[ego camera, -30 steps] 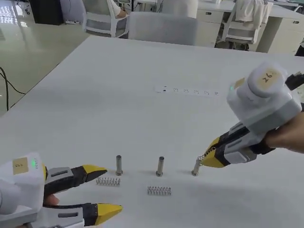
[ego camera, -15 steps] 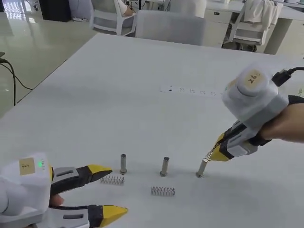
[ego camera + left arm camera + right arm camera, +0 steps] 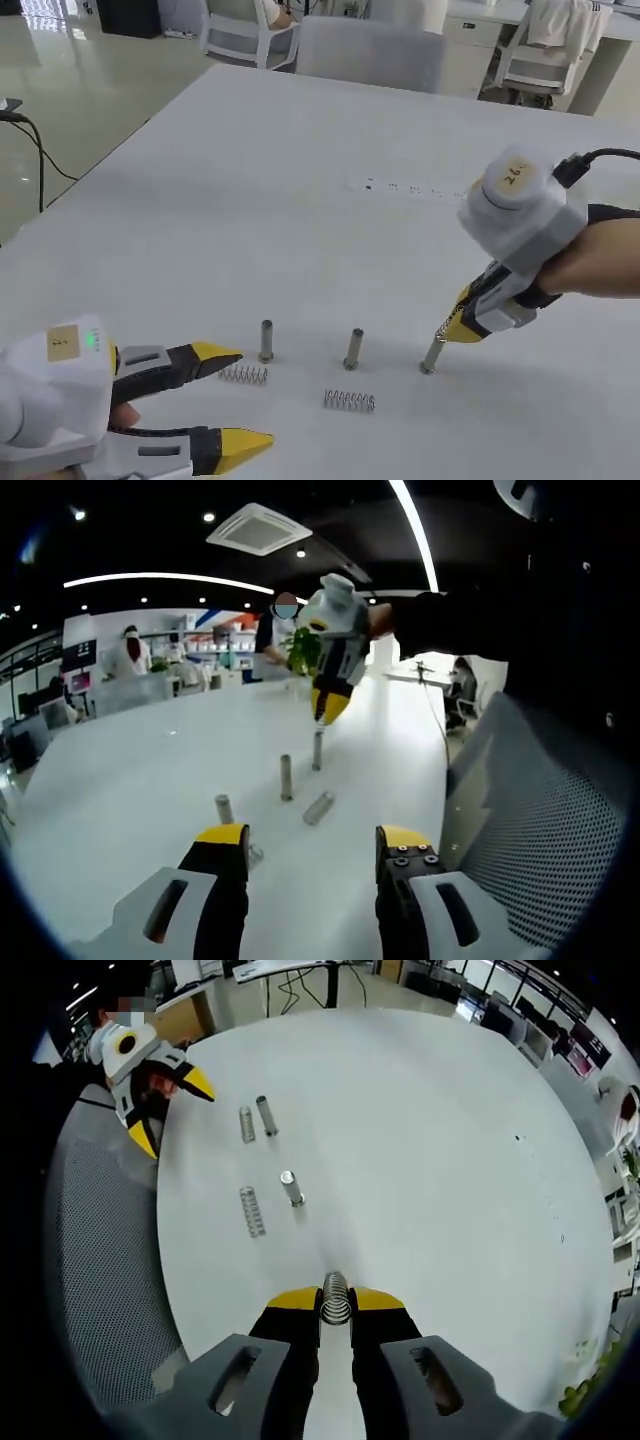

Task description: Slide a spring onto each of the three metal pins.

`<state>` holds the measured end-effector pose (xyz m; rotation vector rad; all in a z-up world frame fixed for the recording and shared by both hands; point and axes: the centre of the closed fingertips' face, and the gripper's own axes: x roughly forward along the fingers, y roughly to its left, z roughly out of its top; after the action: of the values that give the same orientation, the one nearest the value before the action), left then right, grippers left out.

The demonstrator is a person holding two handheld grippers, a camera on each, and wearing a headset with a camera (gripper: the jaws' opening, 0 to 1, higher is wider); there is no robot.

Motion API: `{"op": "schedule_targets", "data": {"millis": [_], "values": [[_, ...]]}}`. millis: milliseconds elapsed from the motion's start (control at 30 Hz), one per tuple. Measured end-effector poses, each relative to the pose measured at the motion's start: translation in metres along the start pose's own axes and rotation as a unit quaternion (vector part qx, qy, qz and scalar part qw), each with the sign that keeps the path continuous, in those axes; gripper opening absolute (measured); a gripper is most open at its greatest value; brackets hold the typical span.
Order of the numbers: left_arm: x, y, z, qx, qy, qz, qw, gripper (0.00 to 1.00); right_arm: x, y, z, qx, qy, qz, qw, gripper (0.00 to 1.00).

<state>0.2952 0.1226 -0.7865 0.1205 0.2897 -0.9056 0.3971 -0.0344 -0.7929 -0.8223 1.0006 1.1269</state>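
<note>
Now spring (image 3: 336, 1296) inside right gripper (image 3: 336, 1302)

My right claw (image 3: 335, 1312): yellow tips squeeze the held spring (image 3: 335, 1290).
Near pin (image 3: 292, 1187): stands up, a loose spring (image 3: 252, 1210) lies just beside it.
Far pin (image 3: 265, 1115): stands up, another spring (image 3: 245, 1124) lies beside it.
My left claw (image 3: 172, 1112): past the far pin, tips apart.
Counter (image 3: 420, 1110): white.

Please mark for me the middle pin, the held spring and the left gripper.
middle pin (image 3: 353, 349), head view, middle of its upright shaft.
held spring (image 3: 336, 1298), right gripper view, the end coil facing the camera.
left gripper (image 3: 255, 397), head view, midway between its yellow fingertips.
</note>
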Motion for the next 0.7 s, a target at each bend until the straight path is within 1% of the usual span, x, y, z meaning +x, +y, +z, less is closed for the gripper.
{"op": "schedule_targets", "data": {"millis": [100,367,533,700], "values": [[0.000,0.000,-0.001,0.000,0.001,-0.001,1.0000,0.45,0.002,-0.002,0.001,0.000,0.003,0.001,1.0000,0.08],[-0.001,0.000,-0.002,-0.002,0.002,-0.001,1.0000,0.44,0.011,0.001,-0.002,-0.006,0.024,0.009,0.9997,0.08],[-0.001,-0.001,-0.003,-0.001,0.003,-0.003,1.0000,0.44,0.020,0.000,-0.006,-0.010,0.038,0.012,0.9992,0.08],[0.000,-0.002,-0.003,-0.001,0.003,-0.004,1.0000,0.44,0.029,0.004,-0.008,-0.008,0.048,0.021,0.9986,0.08]]}}
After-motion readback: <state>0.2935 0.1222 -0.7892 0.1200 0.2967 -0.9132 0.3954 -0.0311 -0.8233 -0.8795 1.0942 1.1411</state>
